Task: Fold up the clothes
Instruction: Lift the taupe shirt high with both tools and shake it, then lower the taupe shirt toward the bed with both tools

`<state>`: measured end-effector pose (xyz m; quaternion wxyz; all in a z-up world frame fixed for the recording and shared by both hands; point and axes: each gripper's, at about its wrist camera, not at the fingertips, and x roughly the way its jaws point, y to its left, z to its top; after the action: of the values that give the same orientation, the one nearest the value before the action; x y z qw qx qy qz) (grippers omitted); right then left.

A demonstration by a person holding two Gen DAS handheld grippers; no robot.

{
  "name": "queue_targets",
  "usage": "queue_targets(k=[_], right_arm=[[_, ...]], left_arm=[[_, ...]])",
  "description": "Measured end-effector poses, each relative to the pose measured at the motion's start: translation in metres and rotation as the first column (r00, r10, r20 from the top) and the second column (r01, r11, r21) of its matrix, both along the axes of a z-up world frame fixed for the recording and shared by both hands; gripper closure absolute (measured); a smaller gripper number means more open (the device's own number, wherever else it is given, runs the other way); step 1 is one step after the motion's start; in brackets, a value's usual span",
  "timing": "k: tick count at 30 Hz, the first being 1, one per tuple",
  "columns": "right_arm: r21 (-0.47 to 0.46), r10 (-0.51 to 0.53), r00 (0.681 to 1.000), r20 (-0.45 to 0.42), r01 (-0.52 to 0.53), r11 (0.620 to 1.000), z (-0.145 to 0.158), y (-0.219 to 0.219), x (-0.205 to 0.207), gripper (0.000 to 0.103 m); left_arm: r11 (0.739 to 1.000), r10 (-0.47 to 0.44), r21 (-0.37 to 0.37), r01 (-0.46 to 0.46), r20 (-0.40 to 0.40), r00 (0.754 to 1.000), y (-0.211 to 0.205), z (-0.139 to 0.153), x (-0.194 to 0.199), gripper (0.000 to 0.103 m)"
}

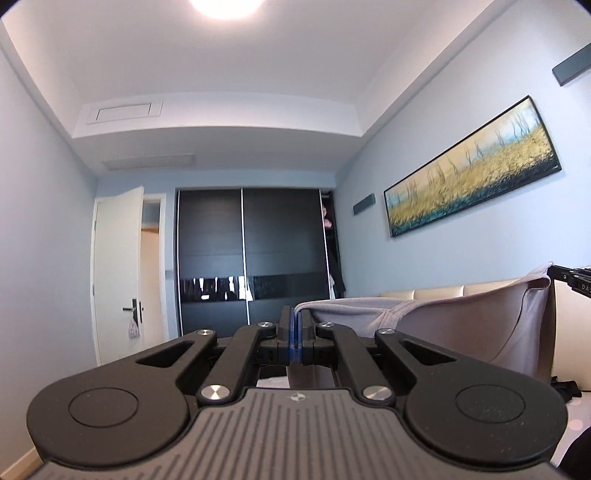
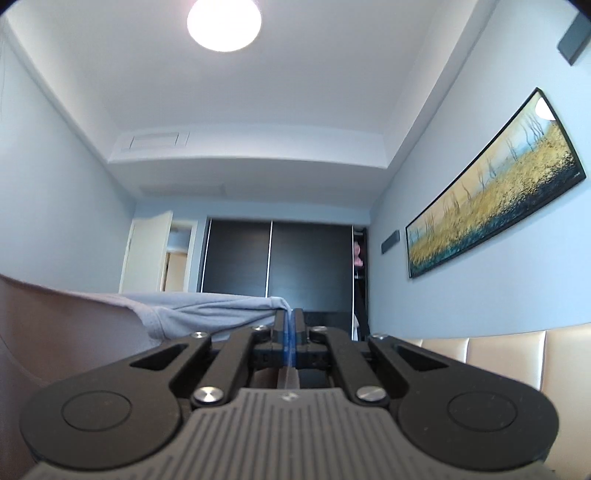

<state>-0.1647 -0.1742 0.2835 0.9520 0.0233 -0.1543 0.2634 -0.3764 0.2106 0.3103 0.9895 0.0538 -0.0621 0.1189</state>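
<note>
A light grey garment hangs stretched in the air between my two grippers, its inner side sagging in a curve. In the left wrist view my left gripper is shut, blue pads together, with a corner of the cloth pinched at its tips. The right gripper shows at the right edge, holding the cloth's other top corner. In the right wrist view the garment runs off to the left from my right gripper, which is shut on its corner. Both grippers point roughly level toward the far wall.
A dark sliding-door wardrobe fills the far wall, with a white door standing ajar on its left. A long framed painting hangs on the right wall above a beige padded headboard. A ceiling lamp shines overhead.
</note>
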Motion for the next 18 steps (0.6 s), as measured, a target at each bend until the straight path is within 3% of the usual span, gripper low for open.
queue_targets(k=[3, 6, 10, 13, 18], right_arm=[[0.004, -0.002, 1.000, 0.002, 0.002, 1.000, 0.003, 0.002, 0.004, 0.101], [-0.012, 0.020, 0.997, -0.073, -0.021, 1.000, -0.004, 0.013, 0.028, 0.101], [-0.037, 0.056, 0.964, -0.261, -0.068, 0.997, -0.032, 0.038, 0.083, 0.101], [-0.100, 0.031, 0.925, -0.379, -0.074, 0.992, -0.065, 0.063, 0.124, 0.101], [-0.234, -0.053, 0.845, -0.532, -0.086, 0.968, -0.142, 0.119, 0.194, 0.101]], left_arm=[[1.000, -0.006, -0.011, 0.005, -0.015, 1.000, 0.004, 0.001, 0.009, 0.103], [0.999, -0.014, -0.032, 0.010, -0.116, 0.993, 0.018, -0.012, 0.036, 0.103], [0.995, -0.015, -0.103, -0.015, -0.283, 0.959, 0.054, -0.050, 0.096, 0.103], [0.987, -0.020, -0.152, -0.046, -0.411, 0.911, 0.081, -0.085, 0.145, 0.103], [0.977, -0.019, -0.181, -0.117, -0.609, 0.793, 0.121, -0.162, 0.237, 0.103]])
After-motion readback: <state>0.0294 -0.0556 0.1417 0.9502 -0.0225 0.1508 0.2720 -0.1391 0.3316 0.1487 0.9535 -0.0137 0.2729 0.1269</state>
